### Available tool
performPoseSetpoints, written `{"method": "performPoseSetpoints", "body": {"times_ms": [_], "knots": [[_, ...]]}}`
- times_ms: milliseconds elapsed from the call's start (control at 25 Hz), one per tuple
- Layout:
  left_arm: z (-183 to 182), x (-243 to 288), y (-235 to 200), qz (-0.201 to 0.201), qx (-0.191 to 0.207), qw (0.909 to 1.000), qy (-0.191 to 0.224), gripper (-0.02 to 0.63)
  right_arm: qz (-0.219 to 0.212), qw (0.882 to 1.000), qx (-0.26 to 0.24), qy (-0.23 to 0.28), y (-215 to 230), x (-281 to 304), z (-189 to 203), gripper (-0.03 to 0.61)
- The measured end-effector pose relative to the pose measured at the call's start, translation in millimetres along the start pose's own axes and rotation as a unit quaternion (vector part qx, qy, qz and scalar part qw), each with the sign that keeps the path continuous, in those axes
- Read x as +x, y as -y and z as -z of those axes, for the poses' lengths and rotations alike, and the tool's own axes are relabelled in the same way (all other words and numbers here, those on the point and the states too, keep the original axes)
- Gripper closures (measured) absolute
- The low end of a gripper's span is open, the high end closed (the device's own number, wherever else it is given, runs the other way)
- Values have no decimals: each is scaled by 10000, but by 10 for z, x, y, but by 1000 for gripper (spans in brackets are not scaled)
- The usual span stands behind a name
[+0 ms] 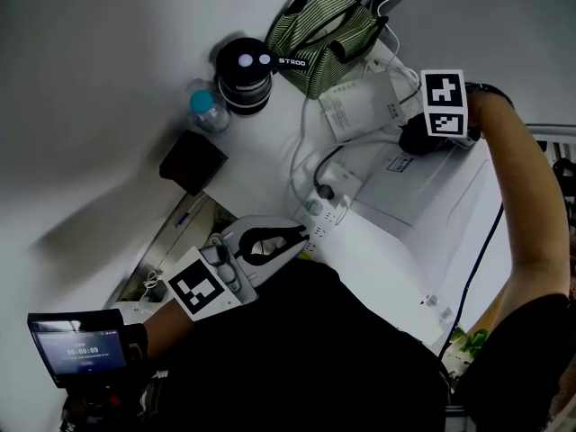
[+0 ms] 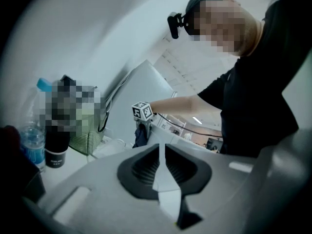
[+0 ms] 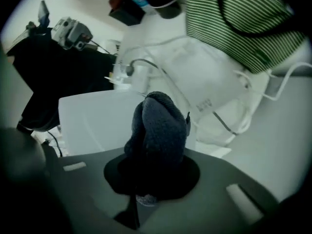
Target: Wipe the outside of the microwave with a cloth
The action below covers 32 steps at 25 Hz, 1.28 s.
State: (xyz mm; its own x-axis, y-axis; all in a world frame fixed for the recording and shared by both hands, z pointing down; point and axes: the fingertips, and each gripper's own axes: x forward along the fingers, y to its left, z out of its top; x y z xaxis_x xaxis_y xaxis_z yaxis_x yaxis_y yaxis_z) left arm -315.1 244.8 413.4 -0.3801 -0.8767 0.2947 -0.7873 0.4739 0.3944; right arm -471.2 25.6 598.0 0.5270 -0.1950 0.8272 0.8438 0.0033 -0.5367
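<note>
The white microwave [image 1: 423, 232] fills the right of the head view, seen from above. My right gripper [image 1: 430, 131] is at its far top edge, shut on a dark blue-grey cloth [image 1: 416, 140]. In the right gripper view the bunched cloth [image 3: 161, 126] sticks out of the right gripper [image 3: 157, 145] and rests against the microwave's white surface [image 3: 97, 121]. My left gripper [image 1: 292, 237] hovers at the microwave's near left corner, shut with nothing in it. In the left gripper view, the left gripper [image 2: 161, 165] points toward the microwave [image 2: 141, 84] and the cloth [image 2: 141, 135].
Left of the microwave stand a green striped bag [image 1: 324, 30], a black cup [image 1: 245, 75], a water bottle [image 1: 209, 108] and a black box [image 1: 192, 162]. A white pouch [image 1: 364, 106], a power strip [image 1: 328, 210] and cables lie beside it. A small screen [image 1: 76, 349] sits by my left wrist.
</note>
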Motion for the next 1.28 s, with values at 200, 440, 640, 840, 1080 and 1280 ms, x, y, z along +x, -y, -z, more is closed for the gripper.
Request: {"method": "performPoseSetpoints", "body": {"times_ms": [200,440,640,840,1080,1280], "knots": [[-2,-28,-1,-13,10,10000,28,577,1024,9910,657,-565,487,-217,491,534],[-9,-24,37,78,77,9999,45,577,589,9946,-470,711,-378,-419,-192,534],[-26,-3,75,135,97,9998,63,577,-775,9568,-2385,1472,-1781,-486,-955,532],[3,-18,85,144,56,9999,56,577,-1389,9427,-2752,1274,-2108,-349,-1089,534],[-67,-39,239,49,153,9999,14,577,-1426,9701,-1592,1153,-1701,-457,-639,534],[-83,-84,295,69,203,9998,59,577,-882,9925,-175,827,-923,-421,-150,534]]}}
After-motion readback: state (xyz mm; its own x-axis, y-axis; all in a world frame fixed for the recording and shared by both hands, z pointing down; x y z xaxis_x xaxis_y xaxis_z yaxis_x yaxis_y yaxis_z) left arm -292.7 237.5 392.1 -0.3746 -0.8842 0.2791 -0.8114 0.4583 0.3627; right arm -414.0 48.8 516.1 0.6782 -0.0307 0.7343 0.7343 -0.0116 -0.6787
